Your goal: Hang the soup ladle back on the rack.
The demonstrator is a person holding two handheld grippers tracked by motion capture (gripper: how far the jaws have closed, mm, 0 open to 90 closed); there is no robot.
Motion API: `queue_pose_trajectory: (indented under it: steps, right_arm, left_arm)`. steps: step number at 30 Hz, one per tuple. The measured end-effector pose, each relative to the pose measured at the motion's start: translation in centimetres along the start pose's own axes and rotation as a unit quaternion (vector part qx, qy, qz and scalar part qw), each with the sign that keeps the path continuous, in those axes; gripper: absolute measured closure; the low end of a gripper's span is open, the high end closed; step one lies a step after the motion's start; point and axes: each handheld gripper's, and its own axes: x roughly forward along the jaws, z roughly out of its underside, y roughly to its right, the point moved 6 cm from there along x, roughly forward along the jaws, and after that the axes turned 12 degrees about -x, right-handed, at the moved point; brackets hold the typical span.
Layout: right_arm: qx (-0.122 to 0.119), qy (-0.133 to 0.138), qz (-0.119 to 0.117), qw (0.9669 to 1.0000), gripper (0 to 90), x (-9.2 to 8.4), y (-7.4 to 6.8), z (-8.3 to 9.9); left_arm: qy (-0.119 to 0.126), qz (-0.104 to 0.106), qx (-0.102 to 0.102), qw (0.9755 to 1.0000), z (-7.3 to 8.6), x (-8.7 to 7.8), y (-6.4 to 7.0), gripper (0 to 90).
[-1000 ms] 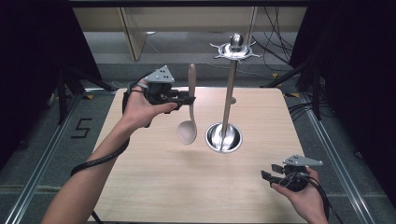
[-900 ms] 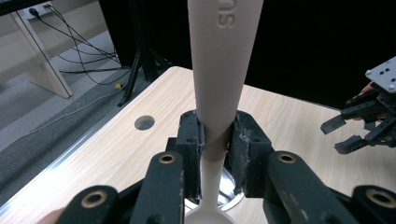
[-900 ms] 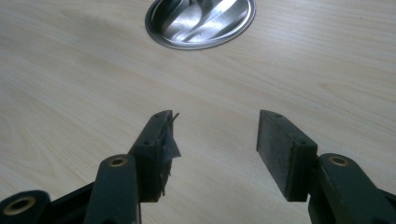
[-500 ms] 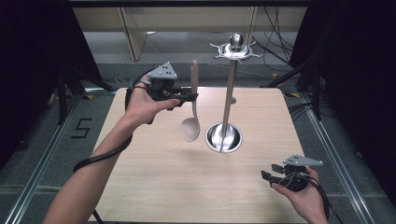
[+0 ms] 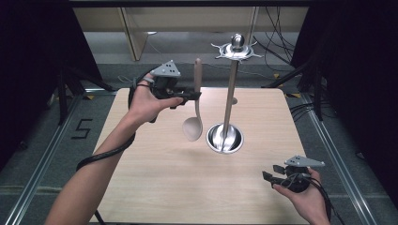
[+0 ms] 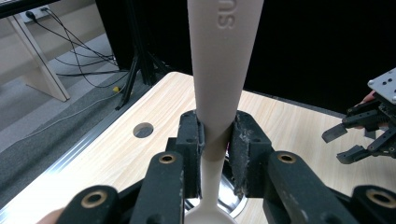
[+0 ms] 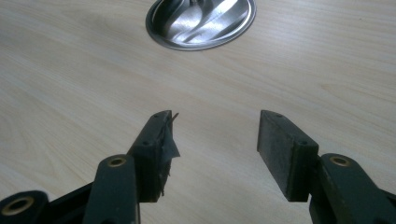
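My left tool [image 5: 191, 95] grips the beige spoon [image 5: 194, 123] upright beside the metal stand [image 5: 227, 108]; my right tool [image 5: 272, 173] rests released over the desk [image 5: 155, 187].

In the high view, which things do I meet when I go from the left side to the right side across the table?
left gripper → spoon, hanging bowl-down from its jaws → metal stand with its round base → right gripper, open, near the table's front right corner.
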Motion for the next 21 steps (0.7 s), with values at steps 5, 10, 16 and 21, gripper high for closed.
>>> queue_pose_trajectory:
  steps: [5,10,16,21]
  right_arm:
    - [-0.009,0.005,-0.005,0.9999,46.1,0.14,0.09,-0.05]
    - [-0.009,0.007,-0.002,0.9999,46.0,0.09,0.16,-0.07]
    - [-0.009,0.001,0.0,1.0,46.0,-0.05,0.17,-0.04]
    - [-0.01,0.001,0.001,0.9999,45.9,-0.05,0.2,-0.05]
  left_arm:
    - [0.001,0.001,0.001,1.0,-0.32,0.09,0.08,73.7]
    - [-0.002,0.003,0.003,1.0,-0.58,0.3,0.15,73.7]
    - [0.0,0.007,-0.001,1.0,-0.79,0.46,0.14,73.7]
    - [-0.002,0.006,0.002,1.0,-0.94,0.56,0.24,73.7]
